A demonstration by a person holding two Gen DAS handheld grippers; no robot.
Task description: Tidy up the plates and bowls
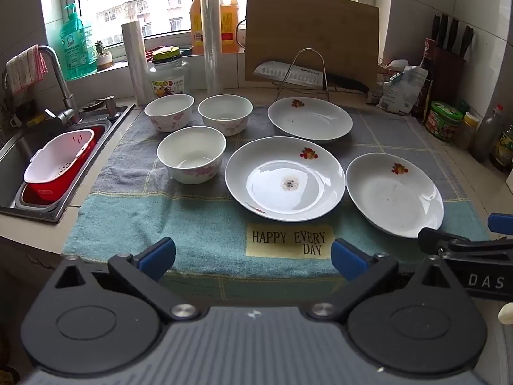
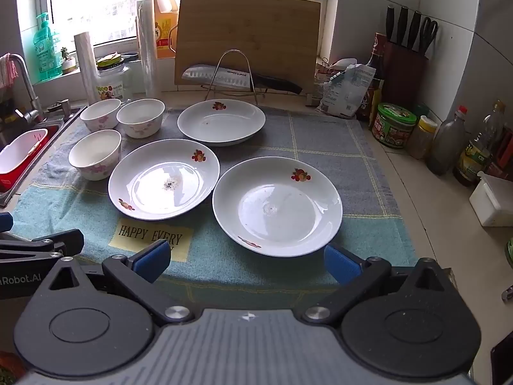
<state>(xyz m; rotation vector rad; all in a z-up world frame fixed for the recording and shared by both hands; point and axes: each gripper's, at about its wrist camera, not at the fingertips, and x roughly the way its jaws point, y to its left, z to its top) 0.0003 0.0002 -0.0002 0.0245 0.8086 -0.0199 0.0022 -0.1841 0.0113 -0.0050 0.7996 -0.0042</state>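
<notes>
With nothing yet stacked, three bowls (image 1: 192,134) cluster by the towel's (image 1: 144,211) left edge and three plates (image 1: 284,178) spread rightward, while the left gripper (image 1: 253,258) and right gripper (image 2: 247,258) hover at its near edge, jaws wide apart and empty, ready to reach.

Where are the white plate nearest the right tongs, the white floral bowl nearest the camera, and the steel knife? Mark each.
White plate nearest the right tongs (image 2: 277,207): right wrist view, centre of its well.
White floral bowl nearest the camera (image 1: 191,155): left wrist view, inner wall.
Steel knife (image 1: 288,73): left wrist view, blade.
</notes>
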